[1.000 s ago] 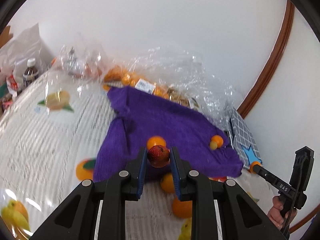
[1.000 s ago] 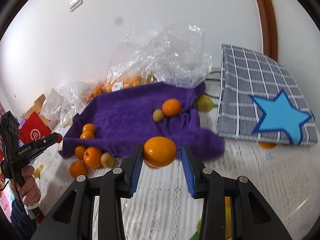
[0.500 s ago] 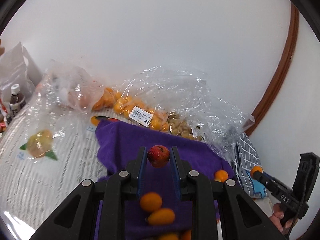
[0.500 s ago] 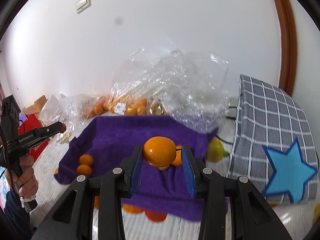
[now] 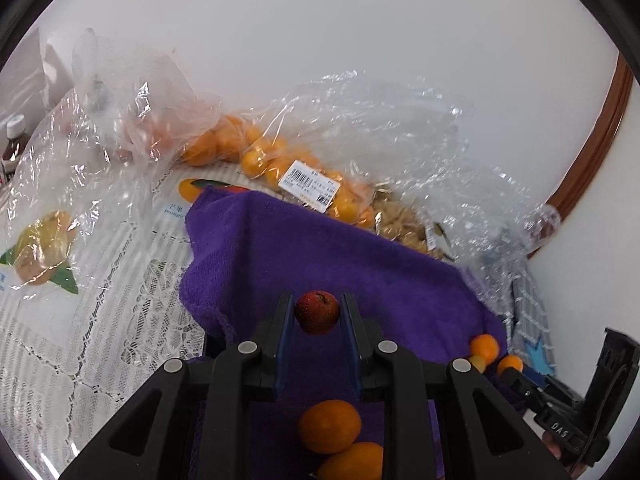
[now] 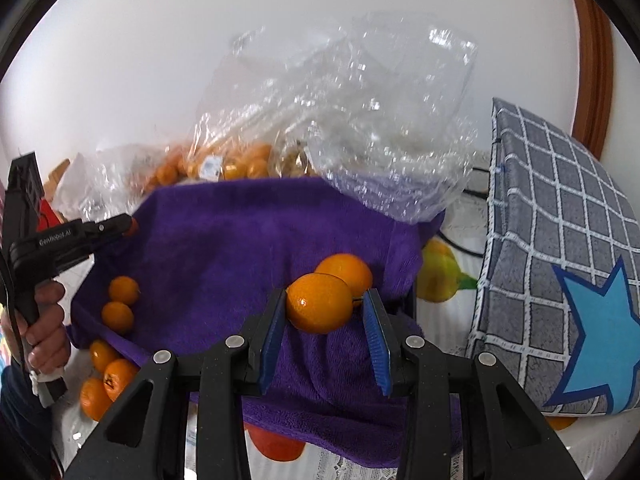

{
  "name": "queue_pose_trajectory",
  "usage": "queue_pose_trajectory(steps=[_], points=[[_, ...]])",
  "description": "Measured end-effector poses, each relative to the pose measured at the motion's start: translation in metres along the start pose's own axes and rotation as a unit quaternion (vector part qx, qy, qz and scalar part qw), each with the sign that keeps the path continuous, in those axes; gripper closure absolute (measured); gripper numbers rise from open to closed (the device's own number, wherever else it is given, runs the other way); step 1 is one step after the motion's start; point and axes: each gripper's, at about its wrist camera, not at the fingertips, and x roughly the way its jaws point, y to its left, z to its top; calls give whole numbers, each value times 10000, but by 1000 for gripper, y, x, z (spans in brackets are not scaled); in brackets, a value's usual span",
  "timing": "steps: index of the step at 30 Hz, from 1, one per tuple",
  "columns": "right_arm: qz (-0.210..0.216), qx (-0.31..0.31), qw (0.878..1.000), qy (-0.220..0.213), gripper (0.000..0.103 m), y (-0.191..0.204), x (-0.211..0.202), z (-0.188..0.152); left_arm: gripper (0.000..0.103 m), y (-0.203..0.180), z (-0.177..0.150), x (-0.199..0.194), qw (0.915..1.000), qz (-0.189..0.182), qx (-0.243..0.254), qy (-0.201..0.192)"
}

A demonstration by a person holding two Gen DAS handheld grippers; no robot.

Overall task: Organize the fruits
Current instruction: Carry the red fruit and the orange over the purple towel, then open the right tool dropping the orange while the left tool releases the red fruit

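My left gripper [image 5: 317, 318] points forward and slightly down over the purple towel [image 5: 332, 264], its 2 blue pads pinching a small red fruit [image 5: 317, 312] at mid-frame, the dimpled stem end turned up. Below it, in the lower middle of the left wrist view, 2 oranges [image 5: 329, 426] lie touching on the towel.

My right gripper [image 6: 325, 320] reaches the same way. An orange [image 6: 319, 303] sits between its pads, pressed against the left pad [image 6: 273, 334], while a thin gap shows at the right one, so I cannot tell whether it is truly clamped. Its long axis runs across the frame, from pad to pad. A 2nd orange [image 6: 347, 270] lies just behind it on the towel.

The towel's middle is bare cloth. Crinkled clear bags [image 6: 352, 100] of fruit crowd its upper edge, and a grey checked pouch [image 6: 560, 280] with a blue star closes the right side. At lower left of the right wrist view, 2 small oranges [image 6: 120, 304] rest on the towel's edge, more below it
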Motion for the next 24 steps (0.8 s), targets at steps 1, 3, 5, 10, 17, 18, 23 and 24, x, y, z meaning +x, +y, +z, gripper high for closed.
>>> queue_pose_trajectory(steps=[1,3,5,10,17,18,23,24], points=[[12,-3,10000,50,64,0,2,-1,81,-1,0,1,10000,57,50,15],[26,-19,9999,122,64,1,6,-2,80,-5,-1,5,9998,100,153,23],[18,-27,9999,169,64,2,8,-4,80,-8,-2,7,9995,165,260,43],[-69,9,9996,271,64,-1,14,-5,80,-16,-8,12,9975,400,572,72],[-164,-38,9993,347,64,0,18,-6,80,-21,-12,14,9961,466,735,126],[-182,-47,9992,345,64,0,18,-6,80,-21,-12,14,9961,465,743,122],[-196,-75,9992,341,64,2,18,-6,80,-22,-13,12,9962,442,747,96],[-188,-82,9993,323,64,2,17,-6,80,-21,-13,11,9963,425,739,73]])
